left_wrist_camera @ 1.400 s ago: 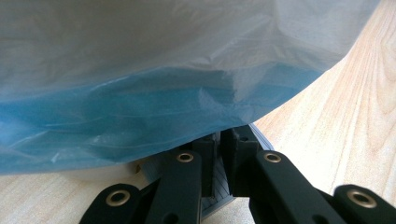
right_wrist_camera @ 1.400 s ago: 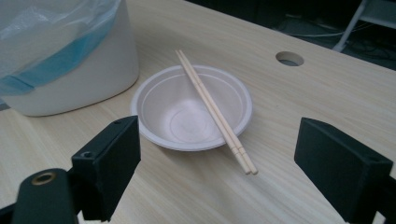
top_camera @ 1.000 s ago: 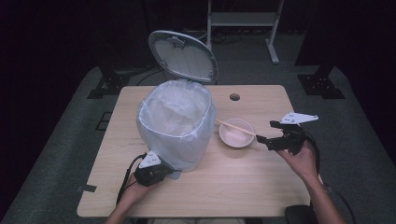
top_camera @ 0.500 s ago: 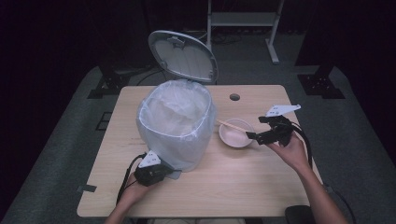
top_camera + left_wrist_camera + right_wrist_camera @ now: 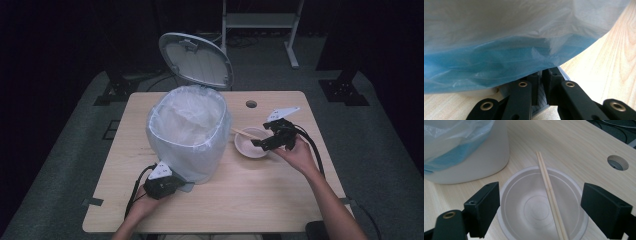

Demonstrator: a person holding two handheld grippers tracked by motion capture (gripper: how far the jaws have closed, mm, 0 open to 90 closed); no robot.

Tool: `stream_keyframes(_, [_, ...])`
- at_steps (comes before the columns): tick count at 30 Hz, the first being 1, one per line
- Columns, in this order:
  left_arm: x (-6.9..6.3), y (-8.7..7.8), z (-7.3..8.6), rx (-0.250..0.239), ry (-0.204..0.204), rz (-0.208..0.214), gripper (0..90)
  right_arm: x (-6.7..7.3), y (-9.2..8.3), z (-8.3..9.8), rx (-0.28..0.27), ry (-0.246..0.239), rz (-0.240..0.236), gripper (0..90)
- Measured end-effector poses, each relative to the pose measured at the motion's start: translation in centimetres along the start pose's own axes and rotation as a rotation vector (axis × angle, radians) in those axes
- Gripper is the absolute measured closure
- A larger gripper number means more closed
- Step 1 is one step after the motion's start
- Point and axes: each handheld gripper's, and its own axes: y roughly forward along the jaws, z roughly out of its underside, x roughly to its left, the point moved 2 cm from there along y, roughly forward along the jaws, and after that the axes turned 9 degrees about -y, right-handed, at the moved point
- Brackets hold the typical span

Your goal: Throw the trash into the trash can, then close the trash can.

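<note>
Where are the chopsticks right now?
In the high view the chopsticks lie across the white bowl, right of the lined bin, near the right hand-held gripper.

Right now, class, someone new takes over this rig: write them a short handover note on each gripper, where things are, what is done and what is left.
Left gripper: shut on the grey pedal at the foot of the bagged trash bin; lid is up.
Right gripper: open, jaws either side of the white bowl, gripping nothing.
Chopsticks lie across the bowl, which sits on the table beside the bin.
Done: bin opened.
Left, probably: grasp the bowl and chopsticks, drop them in the bin.
</note>
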Motion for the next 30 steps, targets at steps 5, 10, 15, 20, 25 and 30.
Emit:
stream_keyframes(5, [0.0,0.0,0.0,-0.001,-0.001,0.0,84.4,-0.1,0.5,0.0,0.01,-0.009,0.004,14.4])
stream_keyframes(10, [0.0,0.0,0.0,-0.001,-0.002,0.002,84.4,-0.4,1.4,0.3,0.019,-0.004,-0.016,20.8])
stream_keyframes(15, [0.1,0.0,0.0,-0.001,-0.001,0.005,84.4,-0.8,2.5,0.7,0.046,-0.008,-0.014,22.3])
stream_keyframes(20, [0.1,0.0,0.0,-0.002,-0.001,0.006,84.4,-1.0,3.3,1.0,0.072,-0.007,-0.014,26.0])
stream_keyframes(25, [0.1,0.0,0.0,-0.003,-0.001,0.007,84.3,-1.3,3.5,1.1,0.089,-0.016,-0.007,31.2])
stream_keyframes(30, [0.1,0.0,0.0,-0.005,-0.001,0.008,84.4,-1.5,4.0,1.5,0.123,-0.015,-0.01,36.8])
